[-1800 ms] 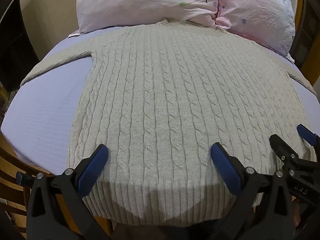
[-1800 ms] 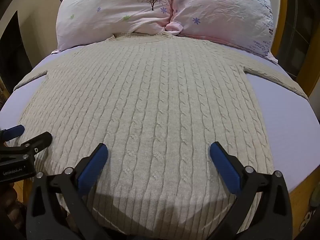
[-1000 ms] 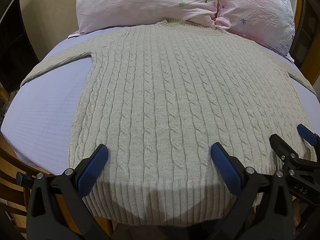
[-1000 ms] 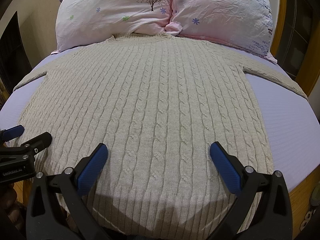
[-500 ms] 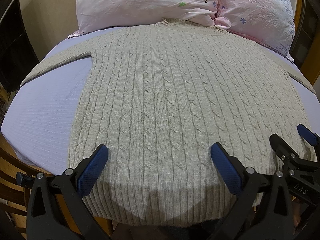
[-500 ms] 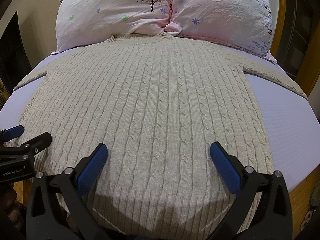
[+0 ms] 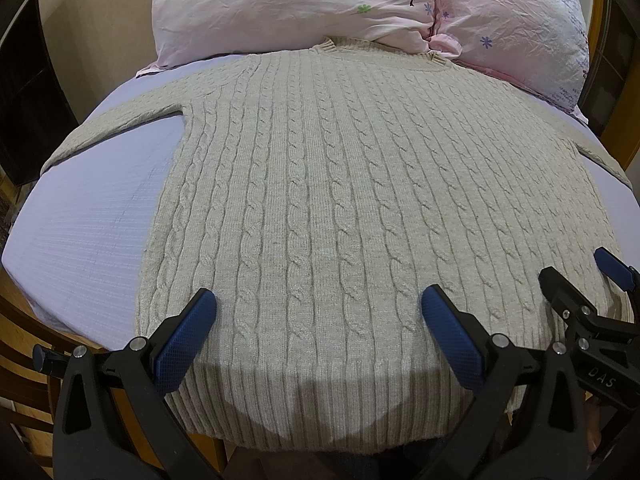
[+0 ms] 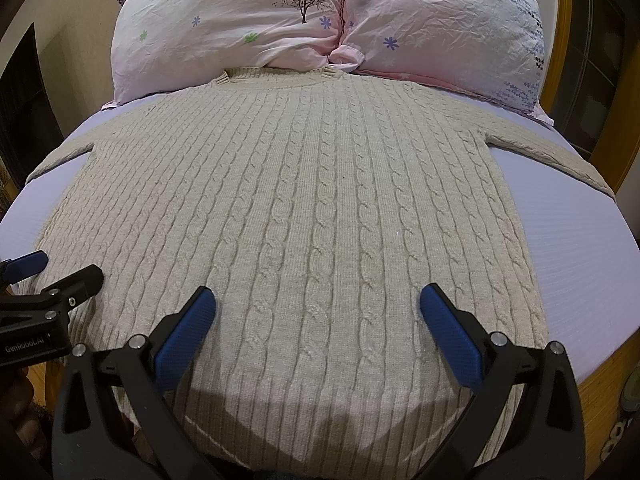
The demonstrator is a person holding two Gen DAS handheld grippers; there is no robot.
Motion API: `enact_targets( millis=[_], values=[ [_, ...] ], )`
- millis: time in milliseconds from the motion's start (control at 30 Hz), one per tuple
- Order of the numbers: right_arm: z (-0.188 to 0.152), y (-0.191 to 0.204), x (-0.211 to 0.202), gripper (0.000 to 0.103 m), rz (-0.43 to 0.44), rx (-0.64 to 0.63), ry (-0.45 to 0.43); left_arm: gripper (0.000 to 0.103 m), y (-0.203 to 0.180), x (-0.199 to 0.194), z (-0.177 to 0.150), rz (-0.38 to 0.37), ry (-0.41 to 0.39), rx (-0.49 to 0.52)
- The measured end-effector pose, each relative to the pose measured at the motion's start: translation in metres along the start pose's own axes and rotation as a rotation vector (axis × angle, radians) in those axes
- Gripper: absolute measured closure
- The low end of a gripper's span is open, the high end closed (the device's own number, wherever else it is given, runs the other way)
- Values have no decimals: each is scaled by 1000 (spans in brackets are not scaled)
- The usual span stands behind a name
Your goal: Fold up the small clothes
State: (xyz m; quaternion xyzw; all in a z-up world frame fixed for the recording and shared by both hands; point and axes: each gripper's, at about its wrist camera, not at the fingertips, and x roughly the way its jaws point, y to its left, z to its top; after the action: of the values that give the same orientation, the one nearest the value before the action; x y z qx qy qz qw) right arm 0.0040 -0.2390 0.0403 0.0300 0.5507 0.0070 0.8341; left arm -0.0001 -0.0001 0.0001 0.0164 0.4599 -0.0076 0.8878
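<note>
A beige cable-knit sweater point(image 7: 340, 200) lies flat, front up, on a lavender sheet point(image 7: 88, 220), collar toward the pillows, sleeves spread to both sides. It also fills the right wrist view point(image 8: 312, 220). My left gripper point(image 7: 318, 312) is open and empty, hovering over the left part of the ribbed hem. My right gripper point(image 8: 316, 312) is open and empty over the right part of the hem. The right gripper shows at the right edge of the left wrist view point(image 7: 580, 280); the left gripper shows at the left edge of the right wrist view point(image 8: 52, 276).
Two pink floral pillows point(image 8: 320, 20) stand at the far end, touching the collar. Lavender sheet lies bare beside the sweater point(image 8: 580, 248). A wooden frame edge point(image 7: 48, 344) runs under the sheet at the near left. Dark furniture point(image 7: 24, 92) stands at far left.
</note>
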Motion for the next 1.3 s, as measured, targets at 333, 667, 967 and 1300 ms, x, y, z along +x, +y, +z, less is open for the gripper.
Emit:
enact_targets(
  millis=[333,667,967,1300],
  values=[
    [0,0,0,2,-1,0,0,1,0,0,0,0,0,0],
    [0,1,1,2,-2,2,7,1,0,0,0,0,0,0],
    [-1,1,2,2,-3,2,7,1,0,0,0,1,0,0],
    [-2,2,2,2,-3,0,6,1,0,0,0,-3,-4,8]
  ],
)
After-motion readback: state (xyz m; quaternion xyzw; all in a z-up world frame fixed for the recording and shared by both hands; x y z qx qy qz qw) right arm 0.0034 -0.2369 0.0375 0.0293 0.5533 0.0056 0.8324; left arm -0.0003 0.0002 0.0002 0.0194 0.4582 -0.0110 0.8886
